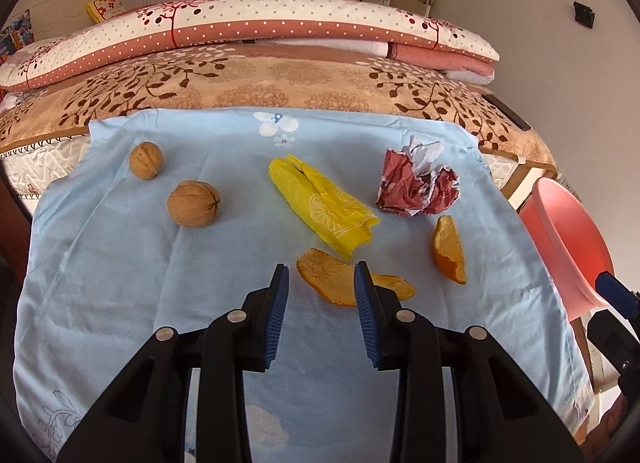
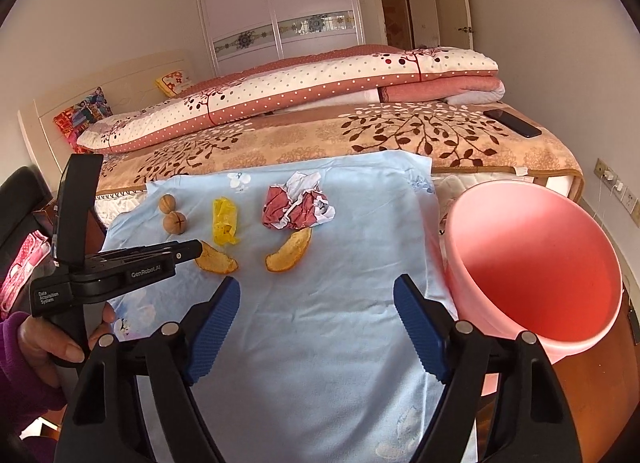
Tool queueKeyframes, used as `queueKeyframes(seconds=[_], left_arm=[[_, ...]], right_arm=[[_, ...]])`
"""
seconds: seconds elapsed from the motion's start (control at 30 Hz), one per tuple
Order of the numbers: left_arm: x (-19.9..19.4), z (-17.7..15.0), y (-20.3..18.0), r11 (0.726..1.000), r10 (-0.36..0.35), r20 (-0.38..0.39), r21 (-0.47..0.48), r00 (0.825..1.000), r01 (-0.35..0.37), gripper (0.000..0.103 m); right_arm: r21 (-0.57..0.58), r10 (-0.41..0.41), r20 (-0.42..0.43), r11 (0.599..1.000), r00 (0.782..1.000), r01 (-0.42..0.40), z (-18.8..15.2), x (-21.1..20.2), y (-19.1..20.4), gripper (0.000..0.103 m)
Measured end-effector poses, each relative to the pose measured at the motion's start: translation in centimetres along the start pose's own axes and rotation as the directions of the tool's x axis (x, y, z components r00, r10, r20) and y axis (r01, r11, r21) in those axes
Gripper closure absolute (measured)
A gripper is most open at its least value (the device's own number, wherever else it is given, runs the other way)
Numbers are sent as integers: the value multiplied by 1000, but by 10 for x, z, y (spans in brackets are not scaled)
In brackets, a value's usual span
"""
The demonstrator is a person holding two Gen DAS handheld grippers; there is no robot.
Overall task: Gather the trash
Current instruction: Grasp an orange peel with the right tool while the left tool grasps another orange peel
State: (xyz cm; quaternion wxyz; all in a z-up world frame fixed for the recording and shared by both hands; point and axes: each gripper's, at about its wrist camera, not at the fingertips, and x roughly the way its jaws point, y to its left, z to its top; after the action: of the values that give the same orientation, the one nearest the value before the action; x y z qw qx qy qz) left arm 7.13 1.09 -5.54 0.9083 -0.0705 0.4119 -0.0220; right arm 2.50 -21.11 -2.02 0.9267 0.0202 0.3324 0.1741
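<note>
Trash lies on a light blue cloth [image 1: 120, 263]: two orange peels [image 1: 332, 281] [image 1: 450, 249], a yellow wrapper [image 1: 324, 203], a crumpled red and white paper [image 1: 416, 183] and two walnuts [image 1: 194, 204] [image 1: 146, 160]. My left gripper [image 1: 321, 269] hangs open just in front of the nearer peel, whose edge passes behind the right finger [image 1: 366, 303]. Nothing is pinched. My right gripper [image 2: 317, 282] stands wide open over bare cloth, short of the second peel [image 2: 290, 251]. The pink bucket [image 2: 536, 263] sits empty to its right.
The cloth covers the foot of a bed with a brown leaf-patterned blanket [image 2: 320, 135] and folded quilts [image 2: 300, 91]. A dark phone [image 2: 514, 123] lies at the blanket's right corner. A hand in a purple sleeve [image 2: 48, 343] holds the left gripper [image 2: 198, 249].
</note>
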Motion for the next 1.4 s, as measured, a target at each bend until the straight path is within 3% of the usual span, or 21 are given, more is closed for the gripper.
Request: queueKeyframes(seconds=[0.2, 0.27, 0.37, 0.63, 0.83, 0.97, 1.07, 1.3, 1.33, 1.4], left_arm=[[12, 2, 5, 1000, -29, -16, -1, 999, 29, 70], [14, 4, 4, 999, -43, -15, -1, 999, 43, 82], [17, 4, 7, 998, -65, -26, -18, 998, 65, 93], [7, 2, 16, 991, -126, 6, -54, 992, 126, 97], [-11, 3, 21, 991, -127, 64, -41, 990, 130, 97], [-18, 1, 24, 990, -131, 80, -37, 988, 134, 97], [-19, 1, 26, 989, -137, 80, -40, 987, 140, 97], [-20, -2, 34, 980, -177, 67, -83, 982, 182, 97], [-19, -2, 35, 978, -180, 62, -98, 982, 186, 96], [-15, -2, 35, 977, -177, 36, -117, 984, 180, 79]], right_arm=[[37, 53, -48, 998, 997, -52, 15, 27, 5, 27], [56, 70, -73, 996, 995, -66, 18, 39, 6, 29], [79, 88, -106, 994, 990, -80, 21, 54, 8, 31], [99, 84, -192, 993, 978, -66, 22, 89, 14, 40], [126, 62, -258, 992, 964, -30, 20, 116, 15, 54], [126, 45, -280, 992, 959, -9, 20, 126, 17, 75], [110, 23, -279, 994, 960, 9, 19, 127, 20, 84], [78, 14, -235, 997, 972, 4, 20, 110, 24, 90], [76, 15, -229, 997, 973, 3, 20, 107, 24, 90], [74, 21, -220, 997, 975, -5, 19, 103, 24, 90]])
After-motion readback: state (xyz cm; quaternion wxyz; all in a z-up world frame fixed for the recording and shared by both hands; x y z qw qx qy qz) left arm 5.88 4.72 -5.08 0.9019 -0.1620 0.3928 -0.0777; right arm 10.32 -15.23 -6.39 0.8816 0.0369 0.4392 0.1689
